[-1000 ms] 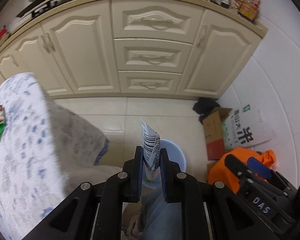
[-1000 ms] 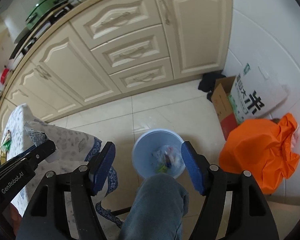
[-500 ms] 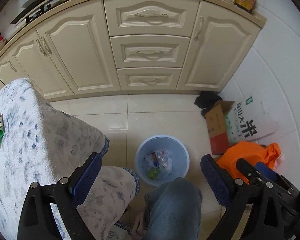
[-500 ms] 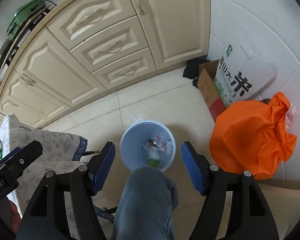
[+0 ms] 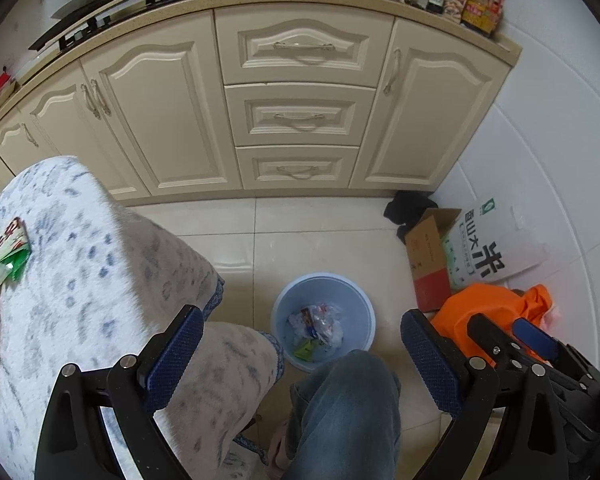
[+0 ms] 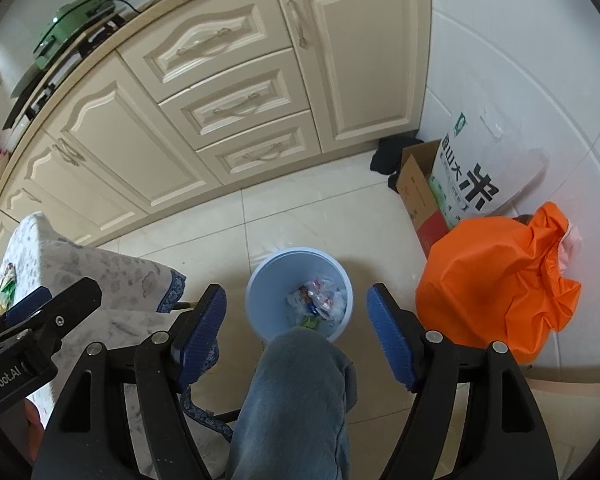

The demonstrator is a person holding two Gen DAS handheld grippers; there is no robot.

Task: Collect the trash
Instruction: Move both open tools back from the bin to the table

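Blue waste bin [image 5: 323, 320]: on the tiled floor, centre of view, holding crumpled wrappers [image 5: 318, 326]. Denim-clad knee [image 5: 346, 412]: at 6 o'clock of the bin, overlapping its rim. Left gripper [image 5: 302, 356]: fingers wide apart, nothing between. Right gripper [image 6: 298, 328]: fingers opening, nothing between. Patterned tablecloth [image 5: 80, 280]: 9 o'clock, carrying green packets [image 5: 8, 252]. Orange bag [image 6: 496, 280]: 3 o'clock. Cardboard box [image 6: 416, 188] and rice sack [image 6: 476, 168]: 2 o'clock. Cream cabinets [image 5: 300, 112]: 12 o'clock.
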